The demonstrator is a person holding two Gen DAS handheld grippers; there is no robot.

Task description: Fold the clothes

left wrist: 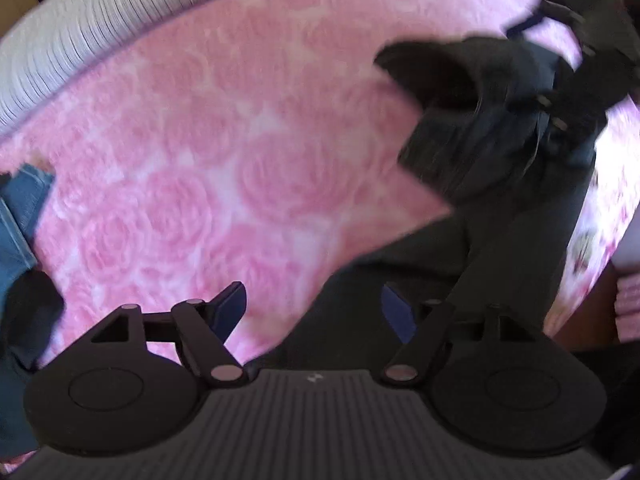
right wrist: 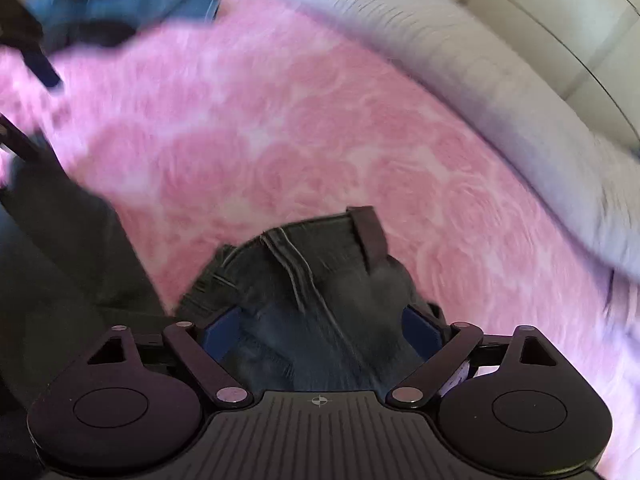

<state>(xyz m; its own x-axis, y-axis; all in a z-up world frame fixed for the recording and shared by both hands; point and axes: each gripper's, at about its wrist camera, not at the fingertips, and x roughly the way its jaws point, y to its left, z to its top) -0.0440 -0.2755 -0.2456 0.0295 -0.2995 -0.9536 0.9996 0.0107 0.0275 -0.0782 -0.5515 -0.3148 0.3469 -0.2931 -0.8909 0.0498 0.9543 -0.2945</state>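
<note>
Right gripper (right wrist: 320,328) pads straddle waistband of dark denim trousers (right wrist: 304,264), grip uncertain, at 6 o'clock on pink rose-patterned fleece blanket (right wrist: 320,128). Left gripper (left wrist: 316,308) wide open, empty. Lift waistband level, keep seams aligned.

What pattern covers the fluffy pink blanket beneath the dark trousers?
Large pink roses on the fluffy pink blanket, clearest in the left wrist view.

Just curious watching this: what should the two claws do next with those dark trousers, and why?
Probably bring the left claw, open and holding nothing, onto the dark trousers. The right claw has their waistband between its pads, so one end hangs over the pink blanket.
</note>
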